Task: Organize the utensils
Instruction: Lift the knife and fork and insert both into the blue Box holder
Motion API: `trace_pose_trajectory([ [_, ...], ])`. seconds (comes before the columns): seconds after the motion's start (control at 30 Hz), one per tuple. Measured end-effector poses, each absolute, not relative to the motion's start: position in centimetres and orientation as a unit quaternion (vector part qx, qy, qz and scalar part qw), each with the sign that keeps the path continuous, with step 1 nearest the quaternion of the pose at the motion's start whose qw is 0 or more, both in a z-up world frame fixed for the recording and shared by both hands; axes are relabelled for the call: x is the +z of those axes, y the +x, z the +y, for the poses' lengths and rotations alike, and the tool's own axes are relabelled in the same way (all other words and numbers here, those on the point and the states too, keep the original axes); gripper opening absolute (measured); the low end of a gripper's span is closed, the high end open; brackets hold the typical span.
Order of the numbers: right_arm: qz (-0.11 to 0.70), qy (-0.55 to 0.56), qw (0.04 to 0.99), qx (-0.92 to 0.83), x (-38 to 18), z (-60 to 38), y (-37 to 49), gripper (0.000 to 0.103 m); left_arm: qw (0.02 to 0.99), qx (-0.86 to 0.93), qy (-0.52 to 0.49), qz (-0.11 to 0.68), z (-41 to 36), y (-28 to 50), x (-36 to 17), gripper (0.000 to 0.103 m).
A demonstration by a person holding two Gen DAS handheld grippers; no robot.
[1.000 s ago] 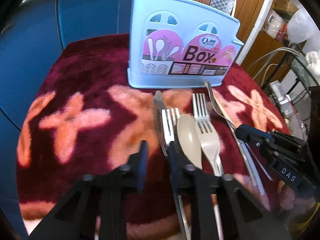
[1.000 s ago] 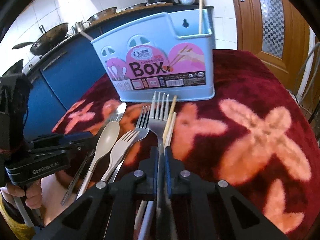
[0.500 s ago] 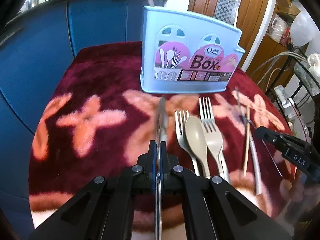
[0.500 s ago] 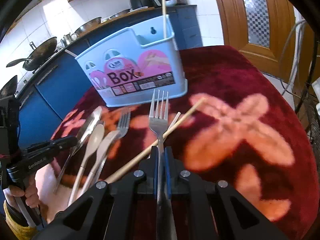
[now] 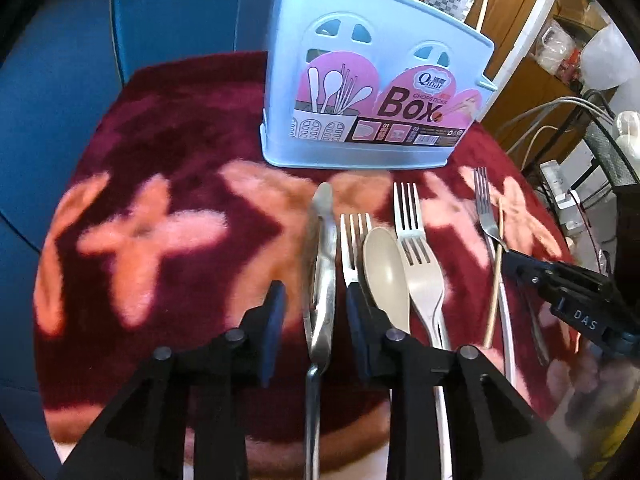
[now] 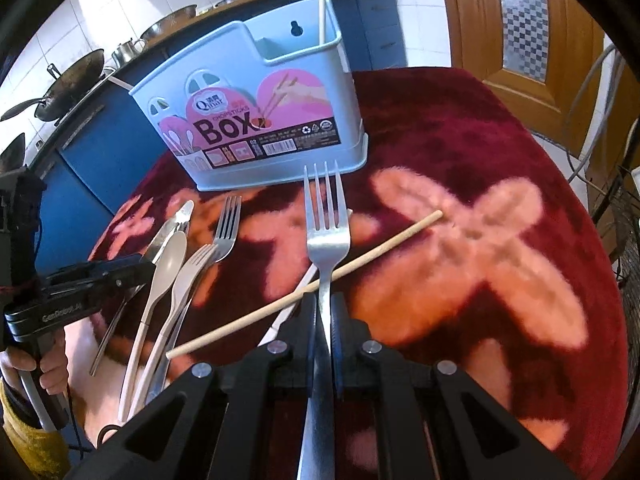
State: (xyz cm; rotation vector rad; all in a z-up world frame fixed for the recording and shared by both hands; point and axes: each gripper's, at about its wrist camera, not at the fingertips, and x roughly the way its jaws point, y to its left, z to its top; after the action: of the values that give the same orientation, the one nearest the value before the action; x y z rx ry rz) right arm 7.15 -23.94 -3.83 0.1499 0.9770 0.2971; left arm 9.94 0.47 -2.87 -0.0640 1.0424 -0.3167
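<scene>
Left wrist view: the left hand-held gripper point(image 5: 314, 320) stands wide, its two pads either side of the steel knife point(image 5: 322, 268) that lies on the red flowered table point(image 5: 168, 148) and gripping nothing. By my reading this hand is at the pick-up step; the next move calls for the pads to close squarely on the knife's handle without nudging the metal fork point(image 5: 354, 240) just beside it. Lying here I count one knife, one beige spoon point(image 5: 386, 276), one beige fork point(image 5: 418, 264) and that one metal fork, all just in front of the blue utensil box point(image 5: 372, 80). One chopstick point(image 5: 496, 272) lies further right, near the right hand-held gripper point(image 5: 516, 264).

Right wrist view: the right hand-held gripper point(image 6: 325, 320) is clamped narrow on the handle of a steel fork point(image 6: 326, 216), tines pointing at the utensil box point(image 6: 260, 116). This hand seems ready for the carry, which calls for lifting and tipping the fork into a compartment. One chopstick point(image 6: 320, 0) already stands in the box's right-hand compartment; another point(image 6: 360, 260) lies slantwise on the table, passing under the held fork. That makes three forks, two chopsticks, one spoon, one knife.
</scene>
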Motion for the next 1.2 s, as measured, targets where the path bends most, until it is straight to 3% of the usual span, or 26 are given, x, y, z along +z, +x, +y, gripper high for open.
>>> trace_pose_trajectory([
  [0.27,0.489,0.070,0.855,0.156,-3.8,-24.1,8.2,0.009,0.854,-0.166,-0.011,0.493,-0.8,11.0,-3.2,0.031],
  [0.33,0.492,0.069,0.853,0.158,-3.8,-24.0,8.3,0.009,0.854,-0.165,-0.016,0.494,-0.8,11.4,-3.3,0.017],
  [0.47,0.485,0.081,0.857,0.157,-3.5,-24.2,8.0,0.008,0.854,-0.165,-0.031,0.493,-0.5,11.3,-2.9,0.002],
  [0.7,0.432,0.146,0.871,0.181,-1.6,-25.6,5.9,0.008,0.864,-0.181,-0.065,0.465,0.4,9.4,-1.3,0.002],
  [1.2,0.300,0.168,0.917,0.200,4.2,-25.2,4.4,0.008,0.919,-0.194,-0.095,0.330,1.0,7.3,6.3,0.002],
])
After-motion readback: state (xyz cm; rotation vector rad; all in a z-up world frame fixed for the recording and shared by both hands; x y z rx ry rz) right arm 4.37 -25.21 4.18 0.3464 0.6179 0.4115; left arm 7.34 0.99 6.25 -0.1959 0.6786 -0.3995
